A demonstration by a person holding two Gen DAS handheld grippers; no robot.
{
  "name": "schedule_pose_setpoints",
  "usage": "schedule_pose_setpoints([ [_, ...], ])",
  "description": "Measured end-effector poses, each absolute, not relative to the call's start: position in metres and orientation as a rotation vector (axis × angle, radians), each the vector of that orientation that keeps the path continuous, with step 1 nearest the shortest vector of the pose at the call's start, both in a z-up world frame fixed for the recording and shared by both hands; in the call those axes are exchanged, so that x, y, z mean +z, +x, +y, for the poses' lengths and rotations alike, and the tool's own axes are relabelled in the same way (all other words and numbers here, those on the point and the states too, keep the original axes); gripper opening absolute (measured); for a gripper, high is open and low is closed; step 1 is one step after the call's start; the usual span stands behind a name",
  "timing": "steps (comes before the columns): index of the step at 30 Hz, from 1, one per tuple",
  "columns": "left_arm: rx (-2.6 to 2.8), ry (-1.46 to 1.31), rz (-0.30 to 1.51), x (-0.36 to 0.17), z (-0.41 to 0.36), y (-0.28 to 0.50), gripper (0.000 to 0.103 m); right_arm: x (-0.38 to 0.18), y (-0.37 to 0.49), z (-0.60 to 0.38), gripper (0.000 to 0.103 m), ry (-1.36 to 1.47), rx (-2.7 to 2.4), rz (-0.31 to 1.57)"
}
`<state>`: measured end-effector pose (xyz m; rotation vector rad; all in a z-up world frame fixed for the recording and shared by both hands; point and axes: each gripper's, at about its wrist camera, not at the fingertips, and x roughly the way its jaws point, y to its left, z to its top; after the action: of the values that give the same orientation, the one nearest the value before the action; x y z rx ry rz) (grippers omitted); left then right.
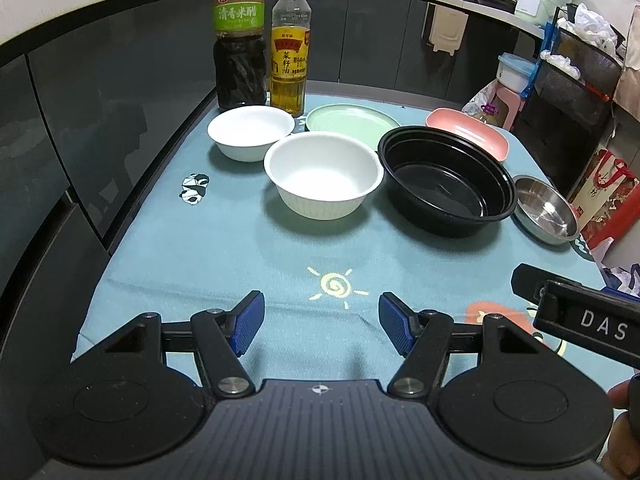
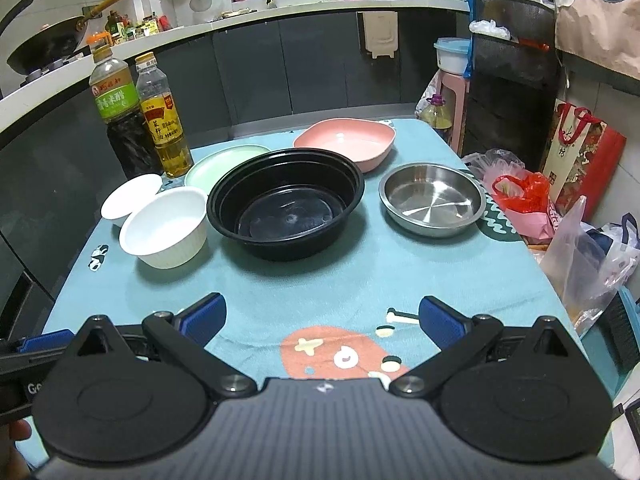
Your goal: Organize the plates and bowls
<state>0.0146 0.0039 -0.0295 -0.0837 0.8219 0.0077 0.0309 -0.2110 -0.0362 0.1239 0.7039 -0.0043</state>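
On the teal tablecloth (image 1: 280, 248) stand two white bowls, a ribbed near one (image 1: 323, 174) (image 2: 165, 225) and a smaller far one (image 1: 251, 131) (image 2: 130, 198). Behind them lies a green plate (image 1: 352, 120) (image 2: 224, 160). A large black bowl (image 1: 446, 180) (image 2: 286, 202) sits mid-table, with a pink dish (image 1: 468, 133) (image 2: 346, 142) behind it and a steel dish (image 1: 546, 208) (image 2: 432, 198) to its right. My left gripper (image 1: 322, 326) is open and empty, short of the ribbed bowl. My right gripper (image 2: 322, 322) is open and empty, near the front edge.
A dark vinegar bottle (image 1: 239, 36) (image 2: 120, 120) and a yellow oil bottle (image 1: 290, 50) (image 2: 164, 120) stand at the table's far left. Dark cabinets run along the left and back. Plastic bags (image 2: 580, 248) and a red gift bag (image 2: 580, 156) crowd the right side.
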Motion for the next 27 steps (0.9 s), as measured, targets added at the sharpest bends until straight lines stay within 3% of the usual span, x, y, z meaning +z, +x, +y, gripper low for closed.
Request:
schedule_pose_setpoints([
  [27,0.008,-0.135,0.835,-0.033,0.005,0.037,0.06,-0.04,0.048,-0.221,0.047,0.129,-0.034,0.707],
])
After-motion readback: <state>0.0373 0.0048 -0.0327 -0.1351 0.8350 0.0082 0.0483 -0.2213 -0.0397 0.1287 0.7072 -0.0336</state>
